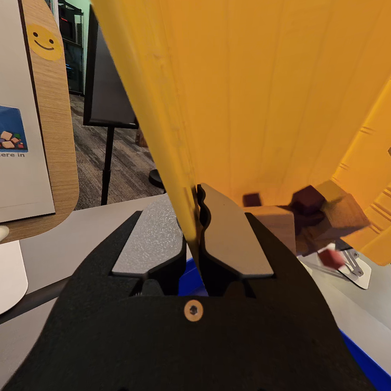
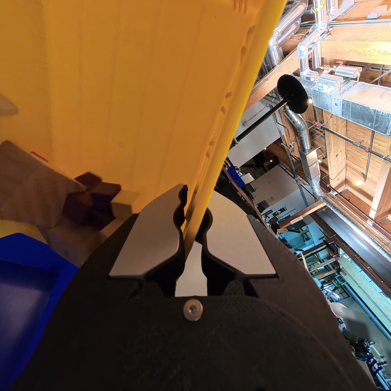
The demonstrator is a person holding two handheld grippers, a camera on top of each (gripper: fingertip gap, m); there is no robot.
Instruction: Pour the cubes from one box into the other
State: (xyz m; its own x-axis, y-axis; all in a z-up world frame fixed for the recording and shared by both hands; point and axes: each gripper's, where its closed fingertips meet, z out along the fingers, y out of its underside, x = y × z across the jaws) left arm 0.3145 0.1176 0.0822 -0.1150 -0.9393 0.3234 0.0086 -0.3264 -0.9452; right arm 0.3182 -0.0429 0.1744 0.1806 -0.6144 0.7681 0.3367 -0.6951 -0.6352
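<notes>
In the left wrist view, the left gripper (image 1: 195,213) is closed down onto a side wall of the yellow box (image 1: 254,88), which fills the upper right of the frame. The box is held tipped so that the cubes (image 1: 313,220) are gathered at its lower mouth at right, a red cube (image 1: 330,259) blurred just below them. A strip of the blue box (image 1: 190,273) is seen beneath.

In the right wrist view, the right gripper (image 2: 193,211) is clamped on the opposite wall of the yellow box (image 2: 127,84), so the load is shared. Cubes (image 2: 93,201) are piled at centre left, above the blue box (image 2: 25,285) at lower left.

Left gripper (image 1: 195,213), right gripper (image 2: 194,213): matte black textured bodies, grey finger plates, wavy black pads, central screw
</notes>
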